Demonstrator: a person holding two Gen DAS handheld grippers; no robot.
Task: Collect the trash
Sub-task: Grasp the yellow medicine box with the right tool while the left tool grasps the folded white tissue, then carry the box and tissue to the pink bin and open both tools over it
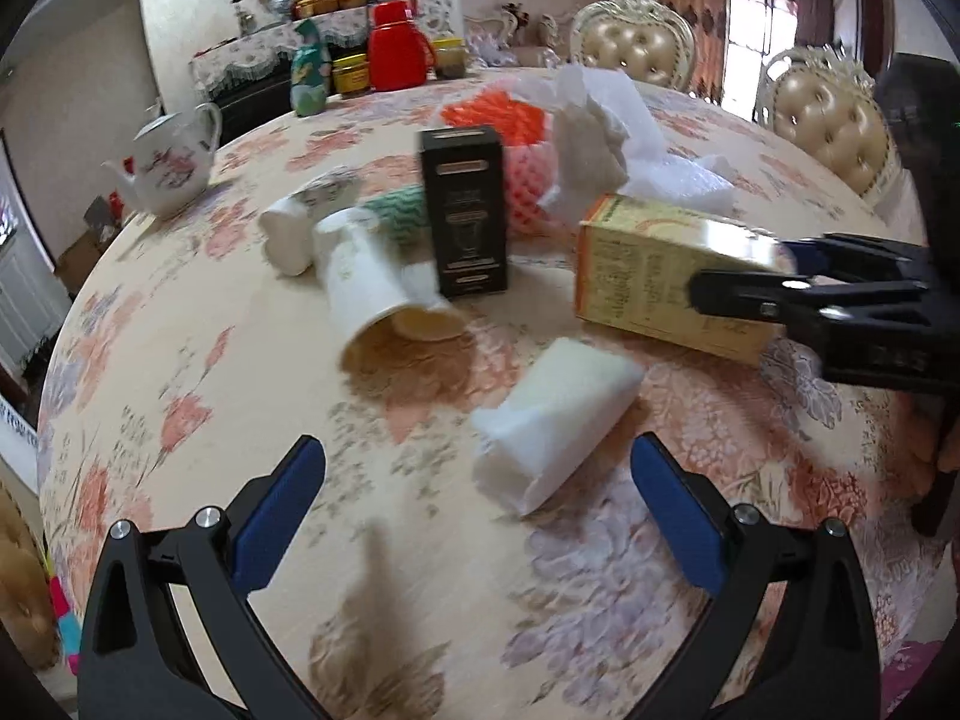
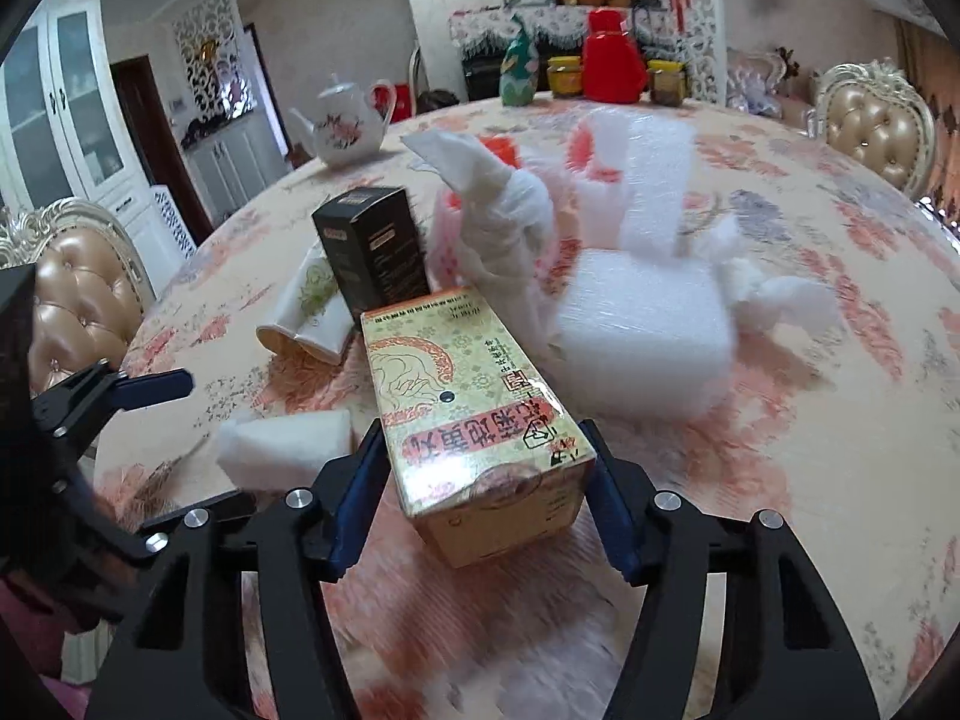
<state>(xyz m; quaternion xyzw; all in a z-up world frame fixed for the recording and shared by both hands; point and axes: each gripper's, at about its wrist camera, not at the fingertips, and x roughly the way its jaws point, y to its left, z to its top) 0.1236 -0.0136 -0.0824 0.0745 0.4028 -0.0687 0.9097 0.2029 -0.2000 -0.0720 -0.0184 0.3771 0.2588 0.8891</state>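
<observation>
Trash lies on a round floral table [image 1: 180, 372]. My right gripper [image 2: 480, 468] is shut on a yellow carton [image 2: 474, 414] and grips its near end; the carton also shows in the left wrist view [image 1: 648, 276], with the right gripper [image 1: 738, 282] on it. My left gripper [image 1: 480, 480] is open and empty, just short of a white foam piece [image 1: 555, 414], which also shows in the right wrist view [image 2: 282, 441]. A tipped paper cup [image 1: 384, 294], a black box [image 1: 465, 210] and crumpled white tissue [image 1: 594, 126] lie beyond.
A white foam block [image 2: 642, 312] and red-and-white foam netting [image 1: 504, 120] lie mid-table. A floral teapot [image 1: 168, 162], a red thermos [image 1: 396, 54], jars and a green vase [image 1: 309, 72] stand at the far edge. Padded chairs [image 1: 834, 126] ring the table.
</observation>
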